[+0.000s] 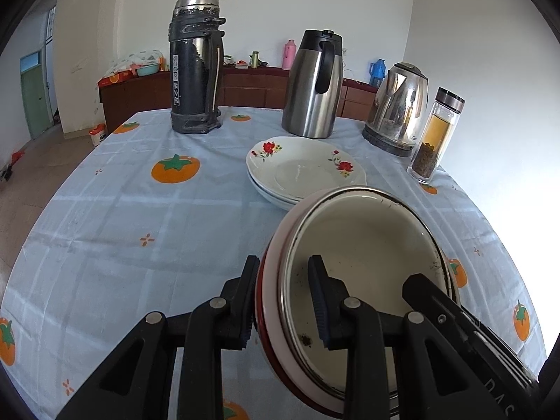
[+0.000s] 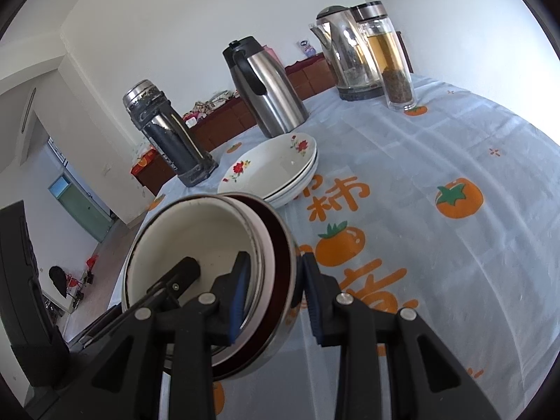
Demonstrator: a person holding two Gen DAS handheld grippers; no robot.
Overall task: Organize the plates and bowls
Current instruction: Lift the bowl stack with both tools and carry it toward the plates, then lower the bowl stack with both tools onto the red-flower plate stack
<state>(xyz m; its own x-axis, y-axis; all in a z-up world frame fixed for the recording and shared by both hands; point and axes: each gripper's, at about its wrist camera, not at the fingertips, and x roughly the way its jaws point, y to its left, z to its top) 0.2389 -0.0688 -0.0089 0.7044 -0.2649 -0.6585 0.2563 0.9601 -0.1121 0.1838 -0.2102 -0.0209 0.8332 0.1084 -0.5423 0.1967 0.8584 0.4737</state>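
A stack of nested enamel bowls (image 1: 364,245), cream inside with a dark rim and red-and-white outside, sits near the table's front; it also shows in the right wrist view (image 2: 196,231). My left gripper (image 1: 283,301) straddles its left rim, one finger inside and one outside. My right gripper (image 2: 273,294) straddles the opposite rim the same way. Both hold the rim between their pads. A stack of white plates with red flowers (image 1: 304,171) lies just beyond the bowls, also in the right wrist view (image 2: 273,168).
At the back of the table stand a black thermos (image 1: 196,66), a steel carafe (image 1: 313,84), an electric kettle (image 1: 399,108) and a glass tea bottle (image 1: 435,136). The tablecloth (image 1: 140,210) has orange fruit prints. A wooden sideboard runs behind.
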